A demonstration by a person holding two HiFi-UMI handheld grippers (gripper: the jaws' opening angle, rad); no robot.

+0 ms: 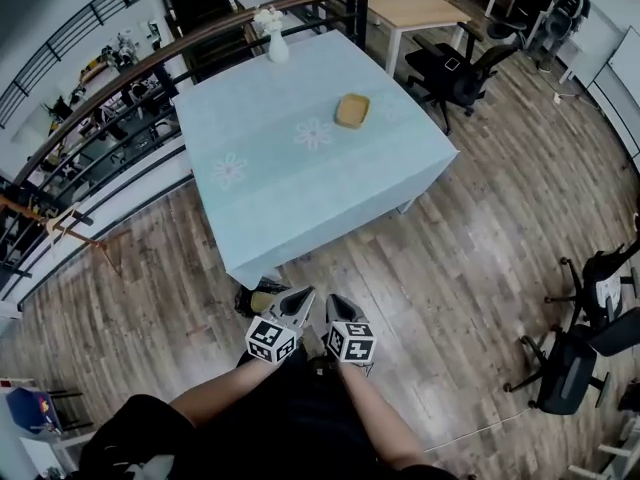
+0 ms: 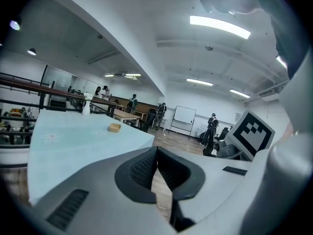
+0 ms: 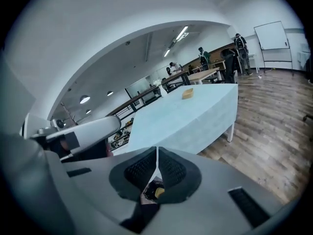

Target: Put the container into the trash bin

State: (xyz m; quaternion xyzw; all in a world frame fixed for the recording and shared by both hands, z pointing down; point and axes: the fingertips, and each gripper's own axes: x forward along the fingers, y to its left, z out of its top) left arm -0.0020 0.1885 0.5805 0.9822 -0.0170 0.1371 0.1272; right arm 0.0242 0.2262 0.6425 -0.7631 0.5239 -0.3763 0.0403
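Left gripper [image 1: 298,298] and right gripper [image 1: 336,306] are hovering with jaws together, empty, while the container [image 1: 352,110] is lying well ahead on the surface [image 1: 280,173], nearer the right.

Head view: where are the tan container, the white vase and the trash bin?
tan container [image 1: 352,110], head view, middle of its top.
white vase [image 1: 278,48], head view, its body.
trash bin [image 1: 252,298], head view, its visible dark side.

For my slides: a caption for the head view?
Left gripper and right gripper shut, empty; container on the table ahead.
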